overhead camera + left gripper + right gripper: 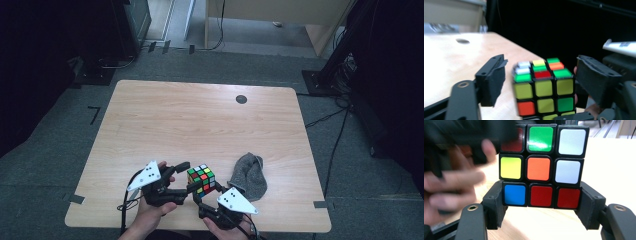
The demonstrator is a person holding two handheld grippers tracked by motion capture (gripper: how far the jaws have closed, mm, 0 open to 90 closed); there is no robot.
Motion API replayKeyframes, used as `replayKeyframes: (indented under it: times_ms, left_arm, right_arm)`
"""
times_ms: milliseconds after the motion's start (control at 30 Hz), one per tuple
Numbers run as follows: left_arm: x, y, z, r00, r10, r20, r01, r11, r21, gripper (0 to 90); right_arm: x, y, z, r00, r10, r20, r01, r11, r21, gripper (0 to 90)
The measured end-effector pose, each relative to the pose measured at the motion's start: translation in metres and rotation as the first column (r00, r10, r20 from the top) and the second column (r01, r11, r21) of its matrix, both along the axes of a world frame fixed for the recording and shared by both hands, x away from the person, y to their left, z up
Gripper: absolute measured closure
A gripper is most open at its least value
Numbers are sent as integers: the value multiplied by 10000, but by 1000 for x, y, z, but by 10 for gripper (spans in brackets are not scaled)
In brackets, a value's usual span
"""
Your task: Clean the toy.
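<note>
While the right gripper [541, 202] clamps the bottom layer of the puzzle cube [541, 167] between its two black jaws, the left gripper [540, 82] stands wide open around the same cube, its jaws apart from the cube's sides with a clear gap on each flank. Seen from the right gripper's own camera, the cube rises straight above the jaws, showing a blue and two red squares in the gripped row. From the left gripper's camera, the cube [544, 92] sits between the spread jaws, a little nearer the right-hand one. In the high view the cube [201, 179] is held above the near edge of the wooden table [200, 115], between both grippers, and a grey sock [248, 175] lies on the table just beyond the right gripper [200, 197].
</note>
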State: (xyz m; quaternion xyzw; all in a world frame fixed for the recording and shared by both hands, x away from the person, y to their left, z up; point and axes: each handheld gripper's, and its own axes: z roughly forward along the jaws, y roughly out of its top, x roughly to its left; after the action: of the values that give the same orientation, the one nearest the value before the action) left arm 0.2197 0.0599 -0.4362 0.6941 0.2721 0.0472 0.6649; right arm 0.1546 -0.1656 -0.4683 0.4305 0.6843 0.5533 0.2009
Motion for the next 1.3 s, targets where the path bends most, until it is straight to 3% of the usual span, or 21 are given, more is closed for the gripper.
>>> replayKeyframes:
  times_ms: [133,233,300,367,433,467,567,600,633,733,800,867,1000,1133,1200,1300]
  left_arm:
    - [7,20,5,9978,282,593,-289,9995,114,166]
    - [12,27,0,9948,246,989,-332,9958,857,155]
    - [13,27,-5,9908,289,1324,-482,9882,1454,146]
    - [10,21,-10,9828,206,1833,-624,9723,2253,142]
    - [6,14,-13,9716,75,2365,-776,9543,2885,144]
    - [3,9,-15,9623,-61,2720,-868,9405,3284,145]
    - [-6,-4,-21,9395,-506,3388,-944,9124,3983,149]
    - [-9,-8,-23,9277,-643,3679,-1049,9006,4219,150]
    - [-10,-10,-24,9228,-704,3789,-1072,8974,4280,151]
    - [-18,-18,-26,8912,-1035,4416,-1274,8773,4627,151]
    - [-22,-21,-26,8739,-1167,4718,-1408,8683,4756,151]
    - [-24,-24,-26,8652,-1245,4857,-1432,8670,4773,151]
    - [-29,-27,-27,8363,-1345,5315,-1699,8582,4845,184]
    - [-32,-31,-30,8209,-1609,5479,-1707,8465,5043,214]
    - [-34,-32,-32,8087,-1782,5605,-1686,8428,5112,261]
    - [-35,-33,-33,8091,-1917,5555,-1617,8362,5240,304]
  right_arm:
    - [8,-14,3,9991,264,-333,-263,9996,38,338]
    - [14,-27,11,9980,455,-446,-451,9989,94,339]
    - [17,-36,18,9939,820,-743,-798,9963,324,339]
    - [18,-43,26,9874,1157,-1076,-1109,9926,490,339]
    - [18,-48,31,9823,1359,-1290,-1264,9888,797,338]
    - [18,-50,33,9798,1445,-1381,-1319,9865,968,338]
    - [17,-52,37,9697,1750,-1705,-1530,9790,1349,338]
    - [17,-51,37,9672,1834,-1756,-1610,9778,1340,338]
    - [17,-50,38,9632,1963,-1837,-1724,9753,1380,339]
    - [16,-47,39,9554,2146,-2030,-1871,9713,1466,339]
    - [16,-44,39,9468,2317,-2236,-2012,9679,1507,338]
    - [17,-39,38,9346,2462,-2566,-2152,9660,1430,338]
    - [18,-34,35,9219,2482,-2975,-2171,9669,1340,338]
    - [21,-32,31,9004,2552,-3523,-2195,9657,1385,338]
    - [22,-32,30,8968,2497,-3653,-2137,9673,1366,338]
    - [24,-34,28,8867,2559,-3851,-2141,9654,1485,335]
